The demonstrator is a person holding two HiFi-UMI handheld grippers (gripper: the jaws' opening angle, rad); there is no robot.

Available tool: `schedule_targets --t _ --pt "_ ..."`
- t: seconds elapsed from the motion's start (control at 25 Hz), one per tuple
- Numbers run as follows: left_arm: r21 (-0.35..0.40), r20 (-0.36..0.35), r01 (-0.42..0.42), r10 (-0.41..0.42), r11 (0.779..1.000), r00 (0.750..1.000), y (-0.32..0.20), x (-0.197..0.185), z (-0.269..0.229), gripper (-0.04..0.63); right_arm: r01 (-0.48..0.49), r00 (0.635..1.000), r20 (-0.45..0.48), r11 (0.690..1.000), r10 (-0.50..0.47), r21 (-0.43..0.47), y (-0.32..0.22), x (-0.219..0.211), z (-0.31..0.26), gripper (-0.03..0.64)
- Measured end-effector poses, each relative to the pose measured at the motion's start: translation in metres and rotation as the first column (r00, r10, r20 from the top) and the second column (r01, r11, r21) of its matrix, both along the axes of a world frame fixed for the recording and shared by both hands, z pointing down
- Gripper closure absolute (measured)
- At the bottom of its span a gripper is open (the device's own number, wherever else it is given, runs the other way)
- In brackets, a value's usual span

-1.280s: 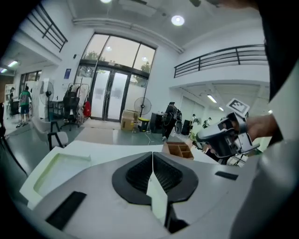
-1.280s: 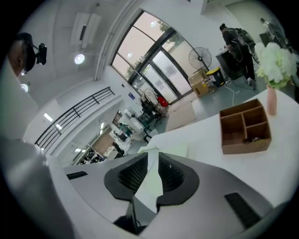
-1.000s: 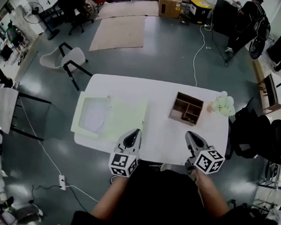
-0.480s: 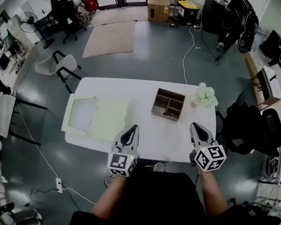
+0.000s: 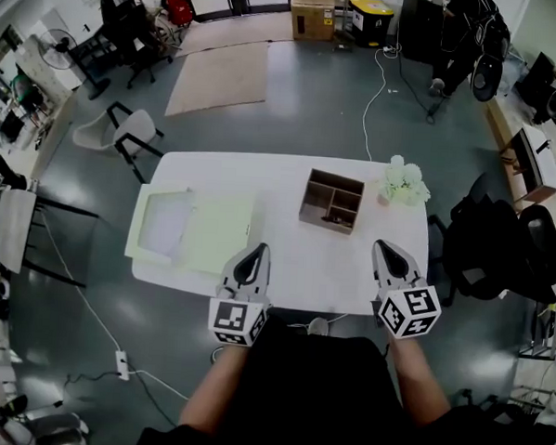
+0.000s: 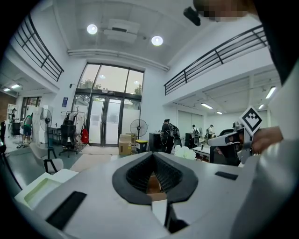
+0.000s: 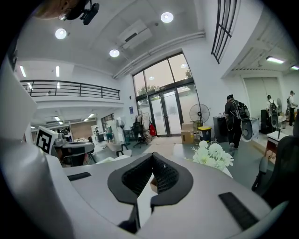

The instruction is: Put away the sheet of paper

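A white sheet of paper (image 5: pixel 165 223) lies on the left half of an open pale green folder (image 5: pixel 220 234) at the table's left end. The folder's edge also shows low on the left of the left gripper view (image 6: pixel 39 189). My left gripper (image 5: pixel 256 250) hovers over the table's near edge, just right of the folder, shut and empty (image 6: pixel 152 157). My right gripper (image 5: pixel 383 246) hangs over the near edge further right, also shut with nothing in it (image 7: pixel 152 157). Neither gripper touches the paper.
A brown wooden compartment box (image 5: pixel 331 200) stands right of the middle of the white table (image 5: pixel 286 255). White flowers (image 5: pixel 402 181) sit at the far right corner. A chair (image 5: pixel 120 130) stands beyond the left end and dark bags (image 5: pixel 490 247) lie off the right end.
The head view has swung, so the table sits further left in the picture. Both grippers stay over the near edge, and the right one has rolled more upright.
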State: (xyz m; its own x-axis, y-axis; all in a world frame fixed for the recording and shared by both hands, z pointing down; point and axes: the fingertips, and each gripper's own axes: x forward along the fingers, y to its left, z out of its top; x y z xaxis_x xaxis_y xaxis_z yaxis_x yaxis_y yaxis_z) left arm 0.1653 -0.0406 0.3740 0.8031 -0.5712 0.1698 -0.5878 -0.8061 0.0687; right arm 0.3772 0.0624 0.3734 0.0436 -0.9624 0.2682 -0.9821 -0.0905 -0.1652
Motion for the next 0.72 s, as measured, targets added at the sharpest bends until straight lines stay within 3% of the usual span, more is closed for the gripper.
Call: schedule_targets --t 0.24,0.72 --pt "0.003 0.006 0.023 -0.023 1.0 1.0 0.001 -0.008 -0.002 0.591 0.056 0.996 -0.067 0.998 -0.057 -0.011 -0.005 -0.014 -0.001 0.618" --pt "-0.015 0.037 0.062 -0.061 0.998 0.997 0.004 -0.016 0.009 0.591 0.109 0.992 -0.066 0.994 -0.109 -0.009 -0.004 -0.028 0.003 0.618"
